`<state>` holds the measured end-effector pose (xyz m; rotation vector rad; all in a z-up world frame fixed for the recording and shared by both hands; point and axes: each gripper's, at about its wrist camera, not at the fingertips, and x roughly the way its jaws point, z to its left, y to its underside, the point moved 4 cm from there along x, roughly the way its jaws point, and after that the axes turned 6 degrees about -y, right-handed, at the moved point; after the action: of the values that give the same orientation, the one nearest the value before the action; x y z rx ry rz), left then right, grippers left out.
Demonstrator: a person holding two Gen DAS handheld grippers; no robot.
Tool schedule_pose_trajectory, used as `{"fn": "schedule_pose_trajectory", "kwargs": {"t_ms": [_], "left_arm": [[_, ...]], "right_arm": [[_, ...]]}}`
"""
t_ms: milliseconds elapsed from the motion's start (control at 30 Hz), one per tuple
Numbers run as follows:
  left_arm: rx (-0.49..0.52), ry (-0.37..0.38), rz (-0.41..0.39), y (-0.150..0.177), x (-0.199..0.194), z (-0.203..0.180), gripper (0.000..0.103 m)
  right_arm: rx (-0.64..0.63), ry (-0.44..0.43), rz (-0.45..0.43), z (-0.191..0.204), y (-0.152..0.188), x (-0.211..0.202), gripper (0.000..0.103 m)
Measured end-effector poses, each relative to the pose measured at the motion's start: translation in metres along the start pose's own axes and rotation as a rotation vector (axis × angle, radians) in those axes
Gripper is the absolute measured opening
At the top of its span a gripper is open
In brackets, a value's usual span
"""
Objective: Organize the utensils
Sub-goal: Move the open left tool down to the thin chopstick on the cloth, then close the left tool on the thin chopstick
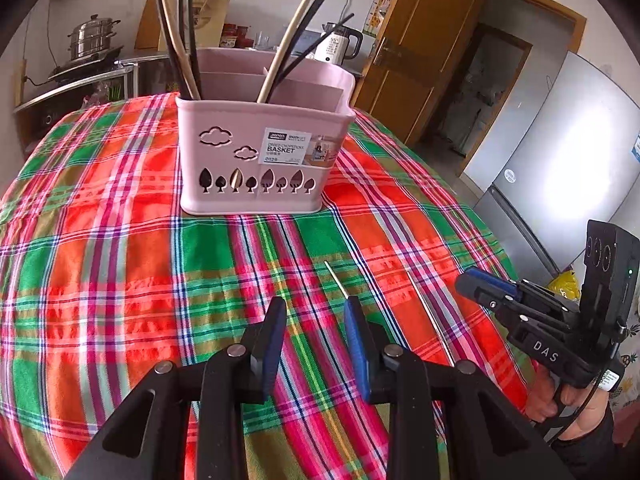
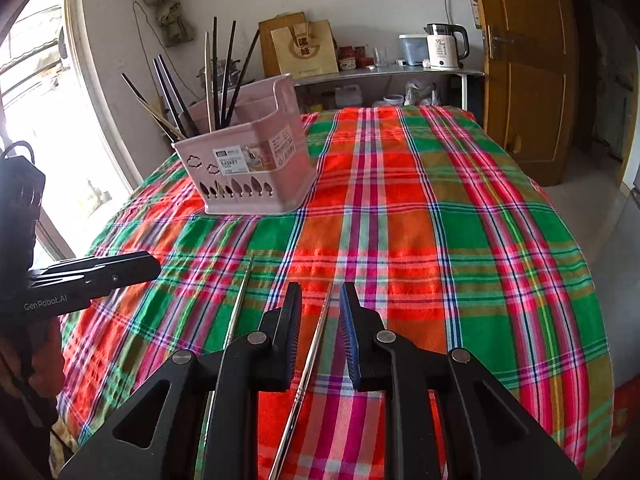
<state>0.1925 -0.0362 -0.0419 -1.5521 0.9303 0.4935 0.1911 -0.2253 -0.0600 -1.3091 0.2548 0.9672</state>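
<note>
Two metal chopsticks lie flat on the plaid cloth, on the near side of the pink basket point(image 1: 256, 160) and well apart from it. One chopstick point(image 2: 310, 364) runs lengthwise through the gap between the fingers of the right gripper point(image 2: 320, 300); those fingers are spread with clear space on both sides of the stick, touching nothing. The other chopstick point(image 2: 240, 300) lies just left of it, nearly parallel, its far tip pointing toward the basket.

In the left wrist view, that second chopstick point(image 1: 336, 280) shows its tip just beyond the right finger of the left gripper point(image 1: 316, 308), the rest hidden behind the blue pad. The left gripper's fingers also stand apart, holding nothing. To the right of it lies the first chopstick point(image 1: 430, 316).

The basket stands upright on the desk point(image 2: 460, 240), with cloud and tree cut-outs and a paper label on its front wall. Dark and pale chopsticks point(image 1: 180, 40) lean in its left compartment, and another bunch point(image 1: 296, 36) leans in the compartment beside it.

Behind the basket, a white electric kettle point(image 2: 442, 50) sits on a shelf, beside a brown wooden door point(image 2: 528, 80).
</note>
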Motion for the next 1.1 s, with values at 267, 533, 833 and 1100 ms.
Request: {"fn": "schedule_pose_trajectory", "kwargs": {"t_ms": [267,533,833,1100], "left_arm": [[0.014,-0.003,0.100,-0.009,0.048,-0.015,0.029],[0.030,-0.050,0.135,-0.014,0.073,-0.022,0.029],[0.092,-0.157,0.132,-0.023,0.089,-0.036,0.014],[0.073,-0.126,0.140,-0.028,0.088,-0.032,0.003]], "right_arm": [[0.003,0.003,0.092,-0.005,0.002,0.034,0.017],[0.001,0.031,0.134,-0.012,0.000,0.051,0.013],[-0.010,0.048,0.141,-0.012,-0.002,0.053,0.004],[0.009,0.029,0.129,-0.014,-0.005,0.050,0.003]]}}
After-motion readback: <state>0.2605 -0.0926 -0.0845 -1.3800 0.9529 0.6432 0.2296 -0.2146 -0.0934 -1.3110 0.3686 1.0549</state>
